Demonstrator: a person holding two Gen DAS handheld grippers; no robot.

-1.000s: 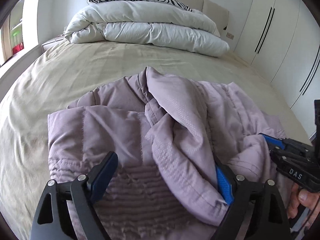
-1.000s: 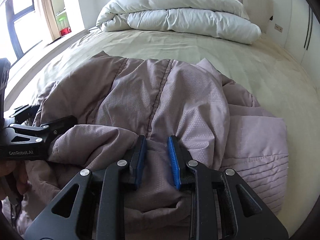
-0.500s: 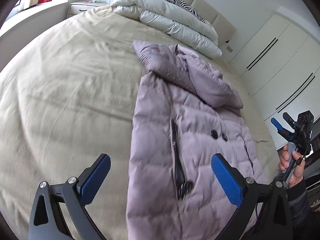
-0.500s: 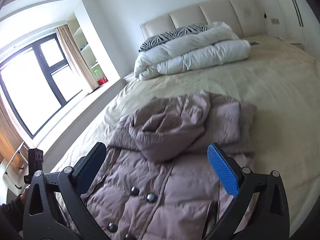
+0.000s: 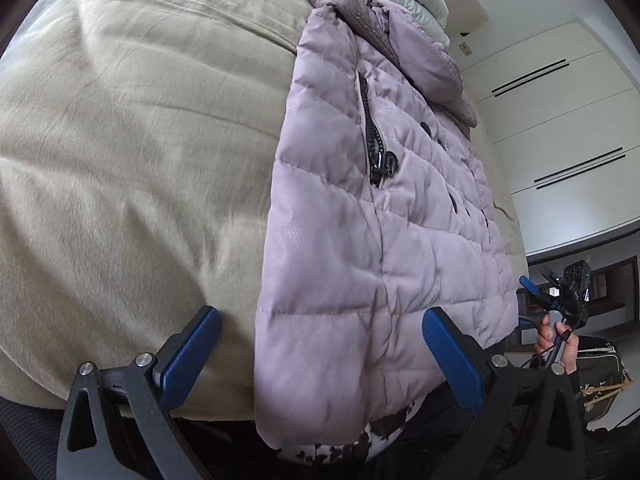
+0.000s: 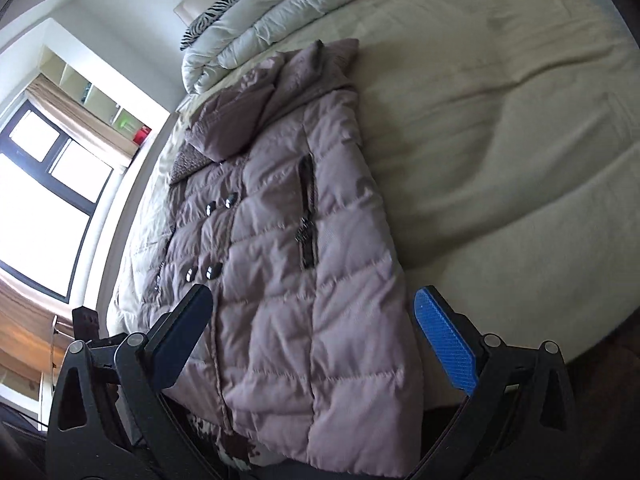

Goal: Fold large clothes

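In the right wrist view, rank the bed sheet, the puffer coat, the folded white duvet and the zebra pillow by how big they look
1. Bed sheet, fills most of the frame.
2. Puffer coat, though nearness to the camera enlarges it.
3. Folded white duvet, far off, so it looks small.
4. Zebra pillow, mostly hidden behind the duvet.

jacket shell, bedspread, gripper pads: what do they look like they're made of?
Jacket: likely padded synthetic shell, mauve, faint sheen; stitched quilt lines puff between seams. Bedspread: matte beige woven cloth, probably cotton-like; soft creases, no shine. Pads: blue, textured, likely rubber or plastic, on black frames.
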